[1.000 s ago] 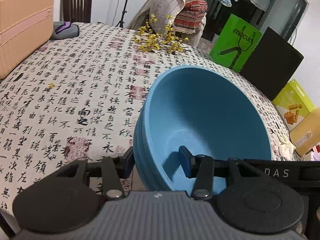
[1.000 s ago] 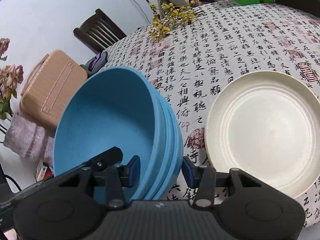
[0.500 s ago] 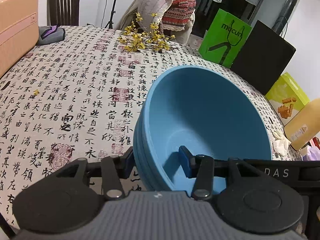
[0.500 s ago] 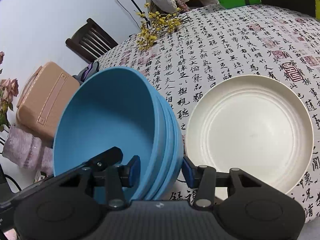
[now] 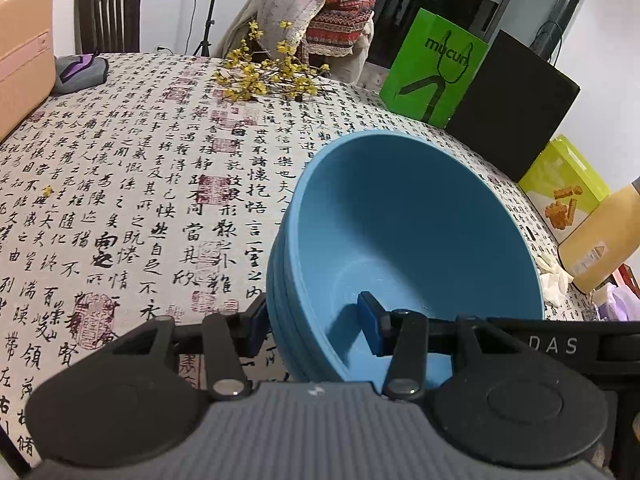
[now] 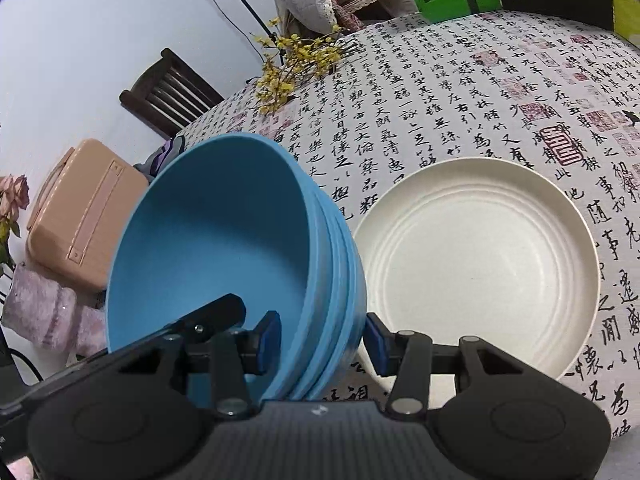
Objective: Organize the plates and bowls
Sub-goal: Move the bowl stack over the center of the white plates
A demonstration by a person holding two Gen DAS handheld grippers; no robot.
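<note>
A nested stack of blue bowls (image 5: 404, 240) hangs tilted above the table, gripped from both sides. My left gripper (image 5: 312, 326) is shut on its near wall, one pad outside and one inside the top bowl. In the right wrist view my right gripper (image 6: 322, 340) clamps the opposite wall of the same blue bowls (image 6: 216, 240) the same way. A cream ribbed plate (image 6: 480, 264) lies flat on the tablecloth just right of the stack. The plate does not show in the left wrist view.
The round table (image 5: 132, 184) wears a calligraphy-print cloth. A yellow flower sprig (image 5: 268, 76) lies at the far side, a peach case (image 6: 80, 216) and a grey pouch (image 5: 78, 72) at the left. Green bag (image 5: 432, 68), black box (image 5: 516, 108) and snack box (image 5: 564, 188) stand at the right edge.
Both grippers carried the bowl stack sideways to the right, closer to the cream plate. The grip on the bowls is unchanged.
</note>
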